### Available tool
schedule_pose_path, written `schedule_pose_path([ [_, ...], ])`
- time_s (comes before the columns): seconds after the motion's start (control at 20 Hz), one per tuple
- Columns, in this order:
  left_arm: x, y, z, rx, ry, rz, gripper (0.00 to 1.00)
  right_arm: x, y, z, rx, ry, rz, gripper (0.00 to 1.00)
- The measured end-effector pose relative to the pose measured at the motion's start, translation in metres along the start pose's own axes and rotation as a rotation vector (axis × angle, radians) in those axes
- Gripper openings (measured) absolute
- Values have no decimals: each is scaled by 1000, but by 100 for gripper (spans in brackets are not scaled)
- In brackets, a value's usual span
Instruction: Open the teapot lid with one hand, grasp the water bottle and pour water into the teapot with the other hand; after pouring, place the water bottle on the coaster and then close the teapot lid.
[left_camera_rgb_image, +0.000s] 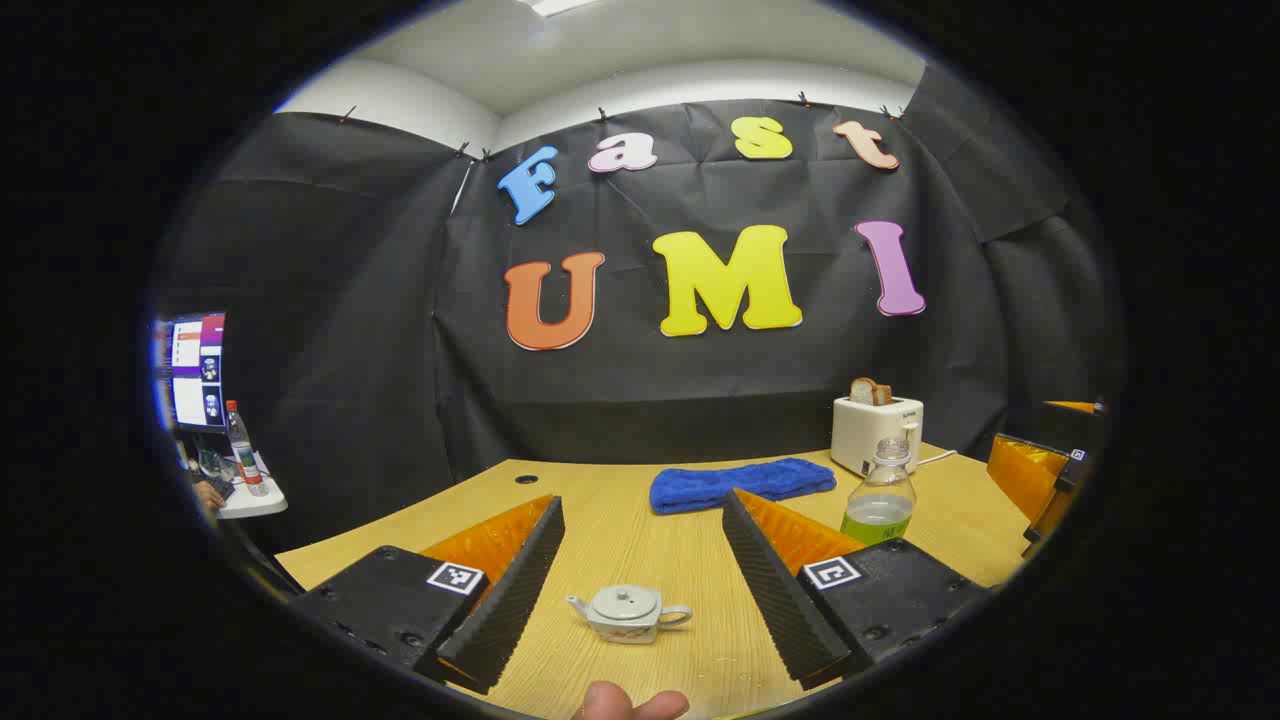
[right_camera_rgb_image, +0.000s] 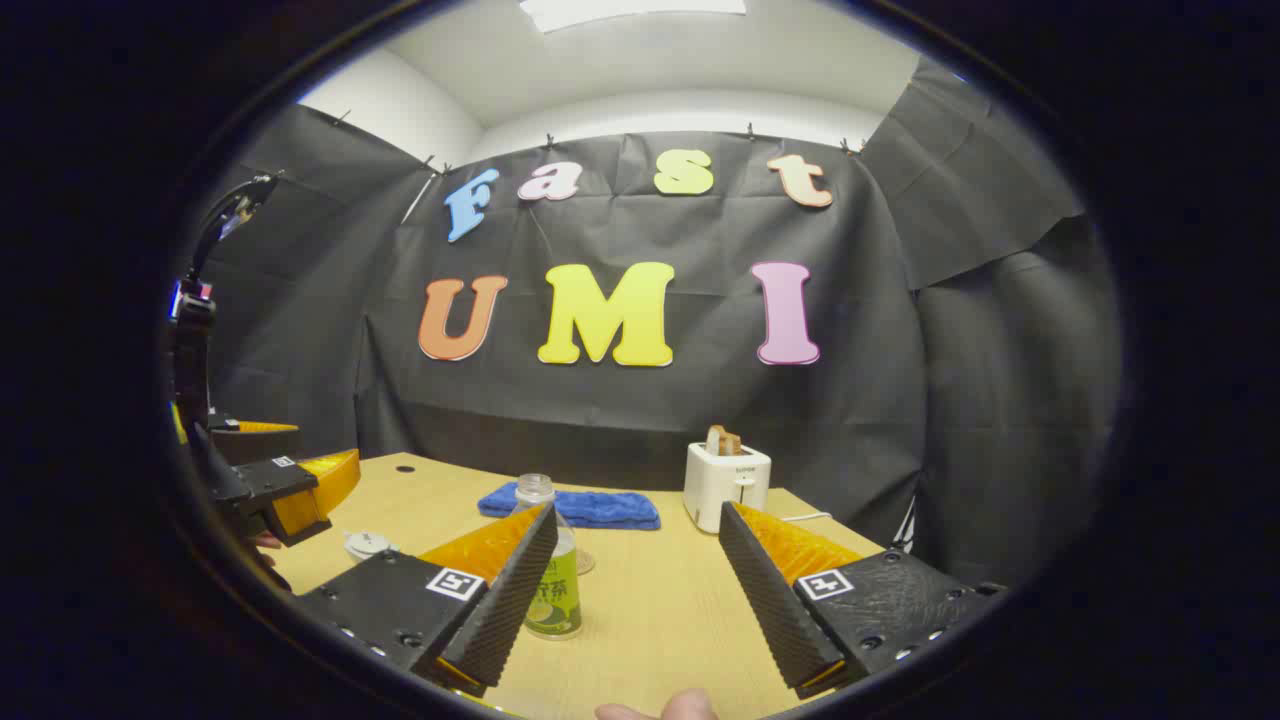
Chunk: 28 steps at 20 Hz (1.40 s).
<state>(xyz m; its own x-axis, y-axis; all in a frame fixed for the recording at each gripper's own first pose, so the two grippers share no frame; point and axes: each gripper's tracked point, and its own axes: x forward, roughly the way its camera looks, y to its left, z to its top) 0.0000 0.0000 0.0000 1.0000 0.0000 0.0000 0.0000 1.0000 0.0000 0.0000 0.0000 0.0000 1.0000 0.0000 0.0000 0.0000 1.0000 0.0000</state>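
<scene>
My left tongs (left_camera_rgb_image: 640, 580) stand wide open above the near edge of the table (left_camera_rgb_image: 620, 520), gripping nothing. The teapot (left_camera_rgb_image: 628, 612) sits between their fingers but below and apart from them, lid (left_camera_rgb_image: 624, 602) on, spout to the left and handle to the right in the left gripper view. Behind it, toward the table's far edge, lies a blue cloth (left_camera_rgb_image: 742, 484); right of that stands the water bottle (left_camera_rgb_image: 879, 495), and a toaster (left_camera_rgb_image: 877, 431) with bread occupies the far right corner.

My right tongs (right_camera_rgb_image: 640, 585) are likewise wide open and empty. In the right gripper view the bottle (right_camera_rgb_image: 555, 580) stands upright just beside the left finger, partly hidden by it, not yet between the two. I cannot make out a coaster with certainty.

Judgement: the task is at its start; lid removal is the step in hand. I should lower the left tongs squarely over the lid knob, centre it, then close gently and lift straight up, so the small pot does not slide or tip. The right tongs need shifting left to straddle the bottle.
</scene>
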Motion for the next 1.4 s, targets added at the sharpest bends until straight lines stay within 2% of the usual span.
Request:
schedule_pose_path([
  [0.9,0,1,-1,-5,1,-5,100,2,13,-6,15,17,28,98],
  [1.4,1,-2,-1,-5,-8,-13,100,1,4,-12,30,21,32,98],
])
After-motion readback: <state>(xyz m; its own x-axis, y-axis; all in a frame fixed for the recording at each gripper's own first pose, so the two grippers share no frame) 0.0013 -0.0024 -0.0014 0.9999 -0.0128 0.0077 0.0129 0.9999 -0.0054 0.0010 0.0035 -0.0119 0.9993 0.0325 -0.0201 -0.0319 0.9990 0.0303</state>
